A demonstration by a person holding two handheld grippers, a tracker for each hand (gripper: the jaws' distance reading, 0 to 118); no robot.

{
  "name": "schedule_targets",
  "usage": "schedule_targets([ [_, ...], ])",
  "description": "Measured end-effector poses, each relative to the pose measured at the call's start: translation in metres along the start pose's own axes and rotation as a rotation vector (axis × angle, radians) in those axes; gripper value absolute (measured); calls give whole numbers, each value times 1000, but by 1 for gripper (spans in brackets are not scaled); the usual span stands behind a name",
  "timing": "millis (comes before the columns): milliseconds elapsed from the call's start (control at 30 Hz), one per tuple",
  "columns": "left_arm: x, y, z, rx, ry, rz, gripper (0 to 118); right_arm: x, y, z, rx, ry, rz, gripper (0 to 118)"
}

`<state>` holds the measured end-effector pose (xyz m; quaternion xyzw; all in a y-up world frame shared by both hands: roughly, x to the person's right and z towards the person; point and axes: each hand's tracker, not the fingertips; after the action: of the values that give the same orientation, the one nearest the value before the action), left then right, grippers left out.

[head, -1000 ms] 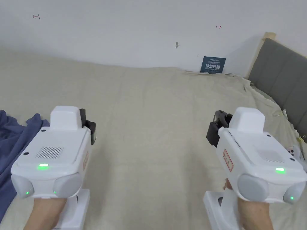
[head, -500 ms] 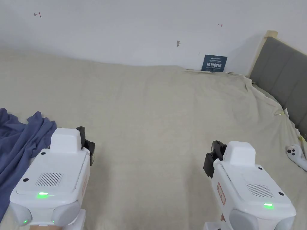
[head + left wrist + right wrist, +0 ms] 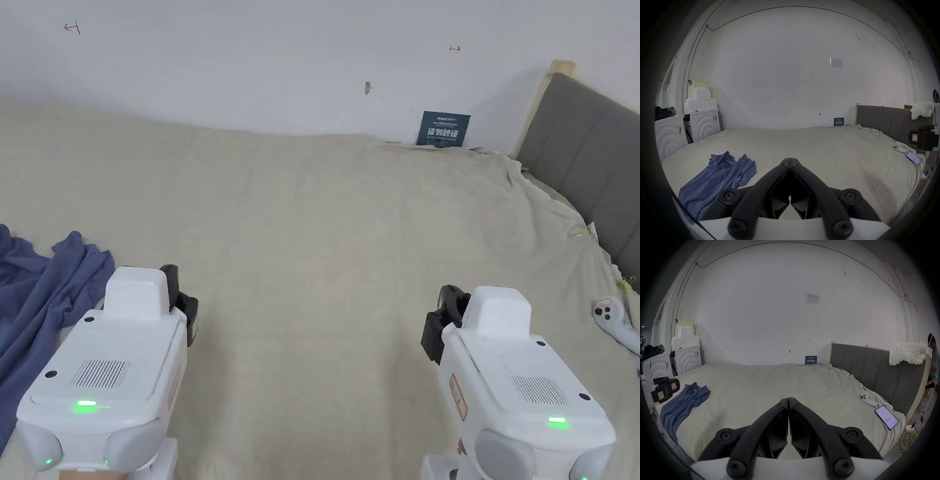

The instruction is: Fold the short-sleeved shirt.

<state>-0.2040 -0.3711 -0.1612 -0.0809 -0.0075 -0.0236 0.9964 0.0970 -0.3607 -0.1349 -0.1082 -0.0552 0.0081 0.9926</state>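
Note:
A crumpled blue short-sleeved shirt [image 3: 37, 294] lies in a heap at the left edge of the beige bed [image 3: 325, 225]; it also lies left of the jaws in the left gripper view [image 3: 716, 180] and far left in the right gripper view [image 3: 682, 404]. My left gripper [image 3: 790, 160] hovers over the sheet just right of the shirt, jaws pressed together with nothing between them. My right gripper [image 3: 788, 399] hangs over the bare middle-right of the bed, shut and empty. In the head view both white gripper bodies, left [image 3: 109, 369] and right [image 3: 519, 381], sit low in the picture.
A white hand controller [image 3: 615, 319] and a phone [image 3: 886, 417] lie near the bed's right edge. A grey headboard [image 3: 587, 162] stands on the right with a white knit blanket [image 3: 907, 353] over it. White appliances [image 3: 688, 128] stand beyond the left side. Another person [image 3: 933, 363] is behind the headboard.
Both grippers have dropped lower and nearer to me in the head view; the right one uncovered the white controller. The shirt has not moved, and both grippers stay shut.

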Motion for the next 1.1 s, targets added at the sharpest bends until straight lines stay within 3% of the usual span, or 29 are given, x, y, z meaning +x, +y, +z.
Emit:
schedule_targets([
  [1100, 2, 4, -4, 9, -27, -6, 0, 0, 3, 4, 7, 9, 18, 0],
])
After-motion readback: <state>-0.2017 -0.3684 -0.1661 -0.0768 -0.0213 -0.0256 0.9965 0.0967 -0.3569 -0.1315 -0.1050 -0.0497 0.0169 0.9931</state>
